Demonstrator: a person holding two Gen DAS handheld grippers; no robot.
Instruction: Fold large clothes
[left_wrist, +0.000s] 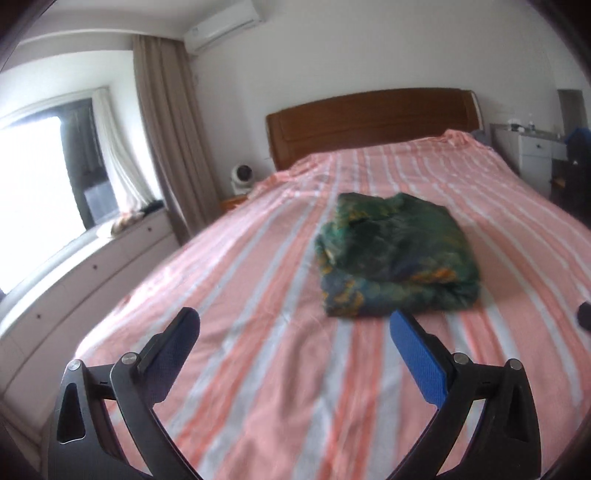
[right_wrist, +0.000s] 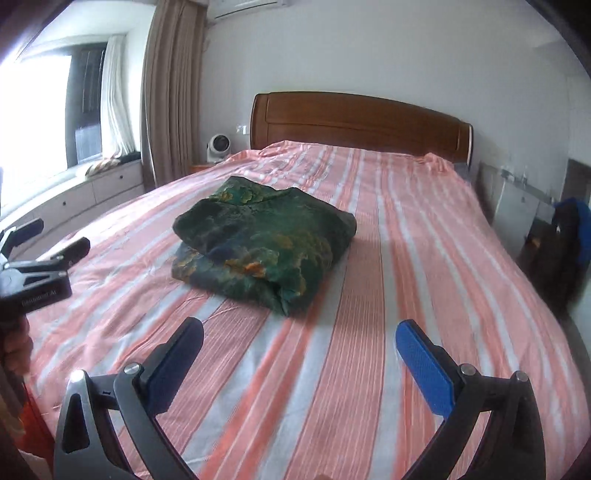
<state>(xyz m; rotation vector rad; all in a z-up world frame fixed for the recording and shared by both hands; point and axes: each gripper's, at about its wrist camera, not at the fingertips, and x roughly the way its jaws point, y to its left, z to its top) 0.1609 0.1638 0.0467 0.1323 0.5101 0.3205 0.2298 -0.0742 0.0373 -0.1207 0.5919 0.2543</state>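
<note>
While hovering above the striped sheet:
Left gripper: gaping wide, gripping nothing.
Right gripper: gaping wide, gripping nothing.
Folded green patterned garment: lying mid-bed on the pink striped sheet, just beyond both grippers, apart from them.
Wooden headboard: standing farthest back.

You are standing in a home bedroom; a double bed with a pink striped sheet fills the room, its wooden headboard against a white wall; beige curtains hang beside a bright window; an air conditioner sits high above; white drawers run beneath the window.
</note>
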